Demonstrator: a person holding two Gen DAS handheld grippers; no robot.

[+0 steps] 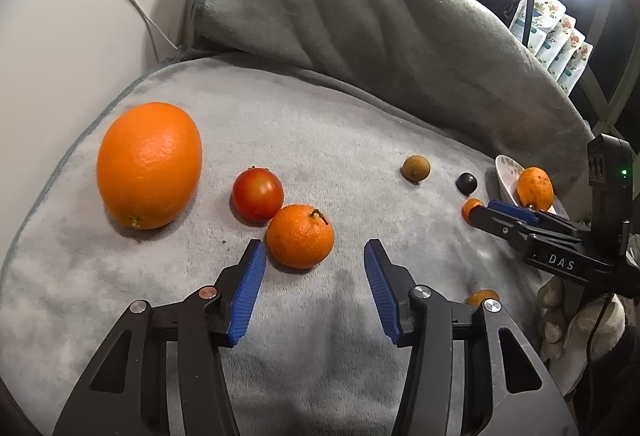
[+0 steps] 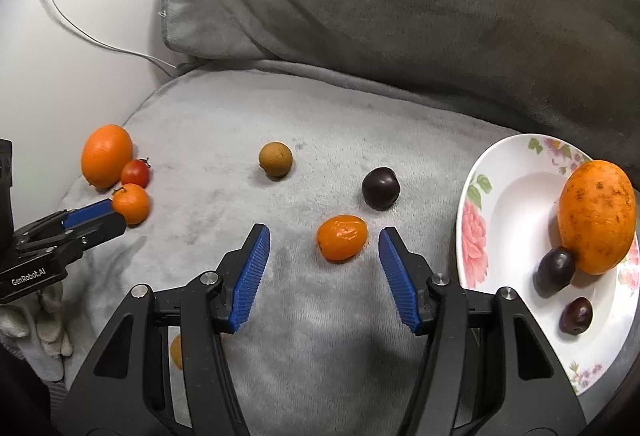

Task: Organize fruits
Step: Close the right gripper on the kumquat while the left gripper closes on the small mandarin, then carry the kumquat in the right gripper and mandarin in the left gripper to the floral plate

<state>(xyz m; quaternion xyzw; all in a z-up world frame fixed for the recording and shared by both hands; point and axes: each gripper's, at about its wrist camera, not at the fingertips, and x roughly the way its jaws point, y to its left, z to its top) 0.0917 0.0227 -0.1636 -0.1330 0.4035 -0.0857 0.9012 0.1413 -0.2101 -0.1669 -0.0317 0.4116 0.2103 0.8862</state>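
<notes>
Both grippers' fingers spread — kumquat [image 2: 342, 238] between right's, mandarin [image 1: 300, 236] before left's.

On the blanket [image 2: 280, 316], the big orange [image 2: 106, 155] lay far left with the tomato [image 2: 136, 173] touching its right side and the mandarin [image 2: 131, 203] just in front of the tomato. Toward the middle sat the longan [image 2: 275, 159], with the loose plum [image 2: 380, 187] to its right and the kumquat [image 2: 342, 238] in front of that plum. At the right stood the plate [image 2: 516, 195], holding the mango [image 2: 597, 215] with two plums [image 2: 556, 269] in front of it.
</notes>
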